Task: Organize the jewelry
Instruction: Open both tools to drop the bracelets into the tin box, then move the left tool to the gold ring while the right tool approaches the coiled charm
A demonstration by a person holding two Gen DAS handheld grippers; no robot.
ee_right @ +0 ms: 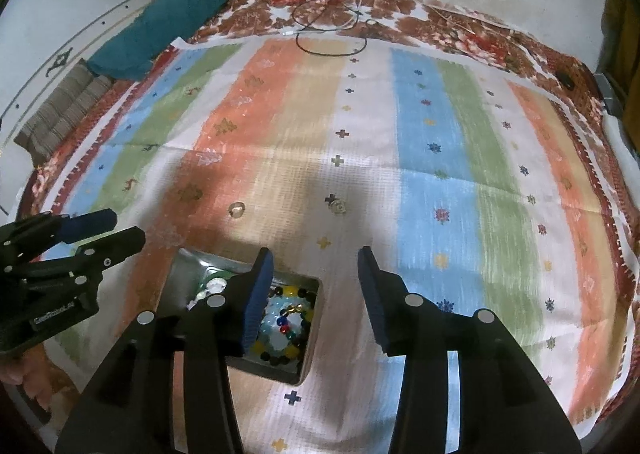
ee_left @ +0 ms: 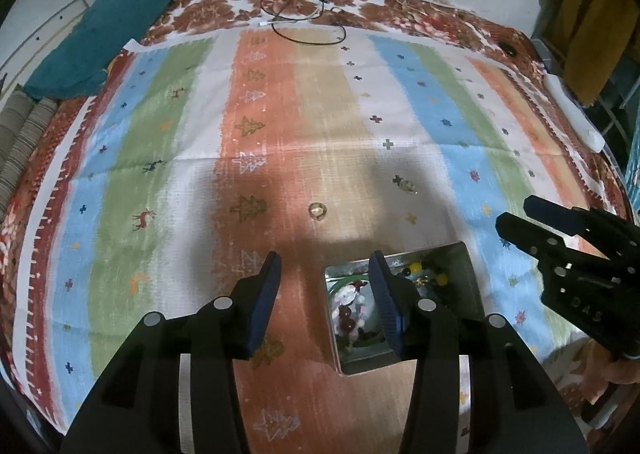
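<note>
A metal box (ee_left: 466, 274) (ee_right: 180, 278) sits on the striped cloth, holding beaded bracelets (ee_left: 352, 310) (ee_right: 288, 328) and other jewelry. Two small rings lie loose on the cloth beyond it: one (ee_left: 317, 210) (ee_right: 237, 209) on the tan stripe, one (ee_left: 407, 185) (ee_right: 338, 207) further right. My left gripper (ee_left: 326, 294) is open and empty, its right finger over the box. My right gripper (ee_right: 316, 294) is open and empty, its left finger over the box. Each gripper shows in the other's view, the right (ee_left: 516, 218) and the left (ee_right: 124, 228).
The striped cloth (ee_left: 280, 114) (ee_right: 440, 174) covers a floral-edged bed. A teal cloth (ee_left: 104, 34) (ee_right: 168, 26) and a striped cushion (ee_right: 64, 114) lie at the far left. A black cable (ee_left: 308, 18) (ee_right: 332, 34) loops at the far edge by the wall.
</note>
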